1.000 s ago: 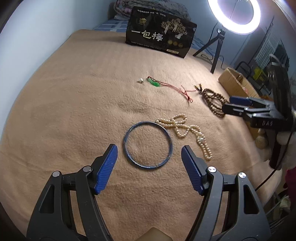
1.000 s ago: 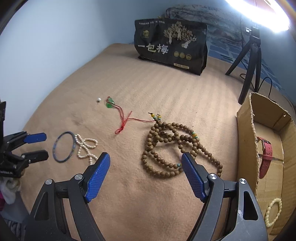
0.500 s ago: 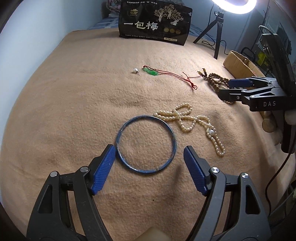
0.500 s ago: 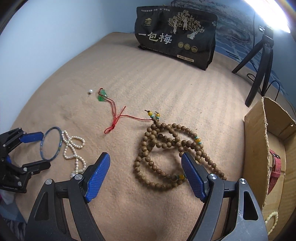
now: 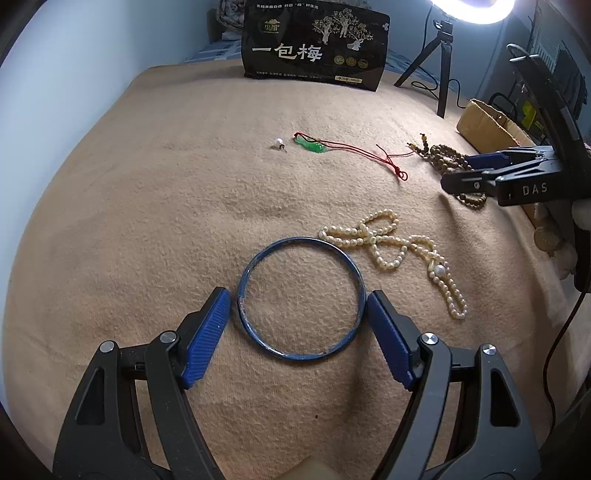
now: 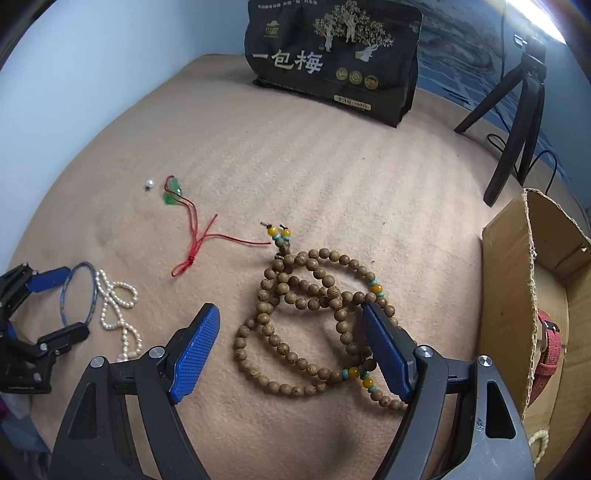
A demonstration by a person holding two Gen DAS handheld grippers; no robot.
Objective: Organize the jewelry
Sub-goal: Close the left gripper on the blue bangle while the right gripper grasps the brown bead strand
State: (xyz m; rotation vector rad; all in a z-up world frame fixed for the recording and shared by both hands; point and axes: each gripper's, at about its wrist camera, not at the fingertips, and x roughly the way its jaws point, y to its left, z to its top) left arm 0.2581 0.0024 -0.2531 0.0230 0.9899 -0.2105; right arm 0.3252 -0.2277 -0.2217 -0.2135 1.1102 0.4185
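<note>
strap (image 6: 549, 347) in box (image 6: 509, 295) | right wrist view only

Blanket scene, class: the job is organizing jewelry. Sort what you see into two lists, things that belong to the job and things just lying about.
Belongs to the job:
blue bangle
pearl strand
wooden beads
green pendant
pearl earring
cardboard box
red strap in the box

Just lying about:
black bag
tripod
ring light
</note>
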